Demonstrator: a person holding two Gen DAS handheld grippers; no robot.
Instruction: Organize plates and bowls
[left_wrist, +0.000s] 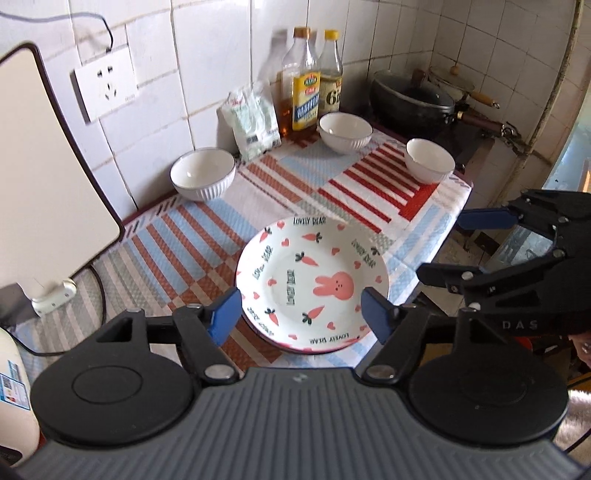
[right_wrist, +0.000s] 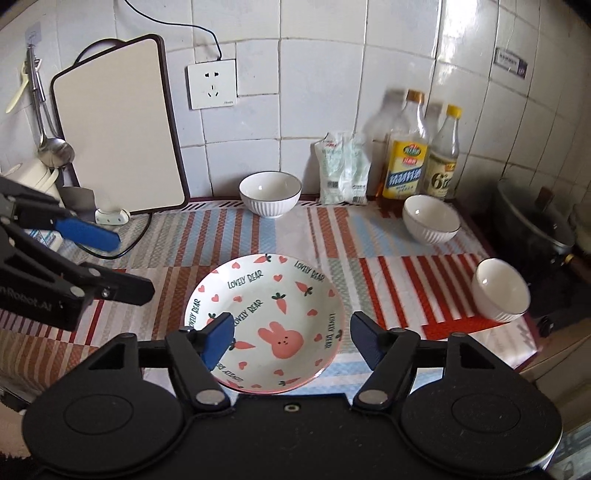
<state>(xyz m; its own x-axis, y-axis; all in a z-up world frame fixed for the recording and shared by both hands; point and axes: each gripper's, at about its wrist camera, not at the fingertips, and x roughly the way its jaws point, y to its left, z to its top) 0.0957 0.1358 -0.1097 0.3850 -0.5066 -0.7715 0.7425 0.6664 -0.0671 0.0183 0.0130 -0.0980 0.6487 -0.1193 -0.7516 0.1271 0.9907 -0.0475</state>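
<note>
A white plate with a pink rabbit and carrots (left_wrist: 312, 284) (right_wrist: 266, 321) lies on the striped cloth near the counter's front edge; a pink rim shows under it, as of a second plate. Three white ribbed bowls stand apart: back left (left_wrist: 203, 177) (right_wrist: 269, 192), back middle by the bottles (left_wrist: 345, 131) (right_wrist: 430, 218), and far right (left_wrist: 430, 158) (right_wrist: 500, 290). My left gripper (left_wrist: 301, 314) (right_wrist: 118, 262) hangs open above the plate, holding nothing. My right gripper (right_wrist: 291, 341) (left_wrist: 461, 247) is also open and empty, above the plate's right side.
A cutting board (right_wrist: 118, 125) leans on the tiled wall at the left, beside a wall socket (right_wrist: 212, 84). A packet (right_wrist: 343, 170) and two bottles (right_wrist: 404, 158) stand at the back. A lidded wok (left_wrist: 413, 98) sits on the stove at the right. A cable runs over the cloth's left part.
</note>
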